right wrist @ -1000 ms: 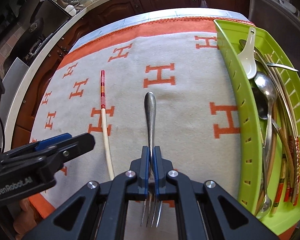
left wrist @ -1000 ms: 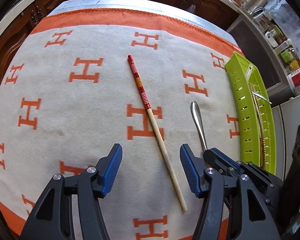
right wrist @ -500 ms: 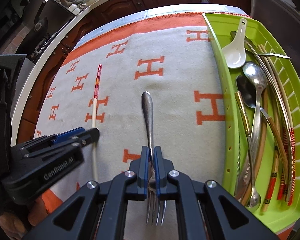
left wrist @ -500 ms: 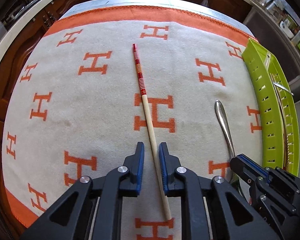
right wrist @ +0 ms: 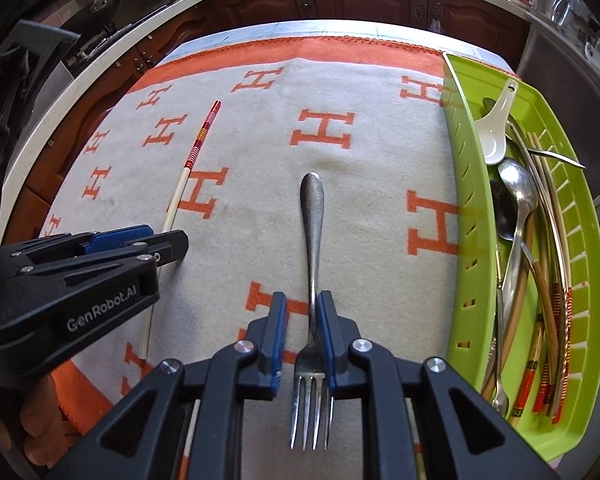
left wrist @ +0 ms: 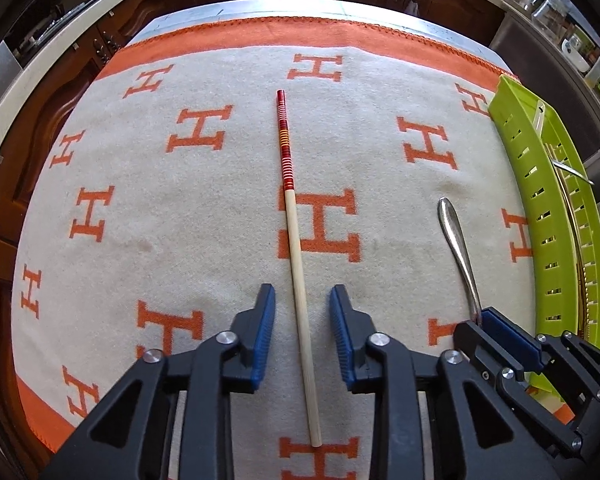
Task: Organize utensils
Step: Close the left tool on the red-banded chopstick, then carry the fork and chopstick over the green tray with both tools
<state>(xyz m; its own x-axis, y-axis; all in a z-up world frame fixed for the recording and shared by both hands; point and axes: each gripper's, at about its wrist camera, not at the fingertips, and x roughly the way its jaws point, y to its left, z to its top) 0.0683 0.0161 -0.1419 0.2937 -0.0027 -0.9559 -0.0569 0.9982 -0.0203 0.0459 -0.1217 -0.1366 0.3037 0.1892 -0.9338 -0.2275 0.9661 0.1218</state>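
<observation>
On the blanket-covered worktop (left wrist: 204,216), cream with orange H motifs, a single chopstick (left wrist: 294,236) lay lengthwise, pale wood along most of its shaft with red and yellow bands toward the far end. Straddling its near half was the left gripper (left wrist: 302,336), its blue pads parted with clear gaps either side of the stick, touching nothing; half a second before, those pads had been nearly pinched together around the same stick, so they had spread apart again. Further right, a steel fork (right wrist: 312,280) rested flat on the blanket, handle pointing away and tines toward the camera. The right gripper (right wrist: 302,338) sat around its neck, slightly open: the right pad was against the metal or very close to it, the left stood off with a visible gap. Earlier it had been clamped tight on that fork. At the far right stood the green slotted tray (right wrist: 468,208), holding a white ceramic spoon (right wrist: 496,132), metal spoons and several chopsticks.
</observation>
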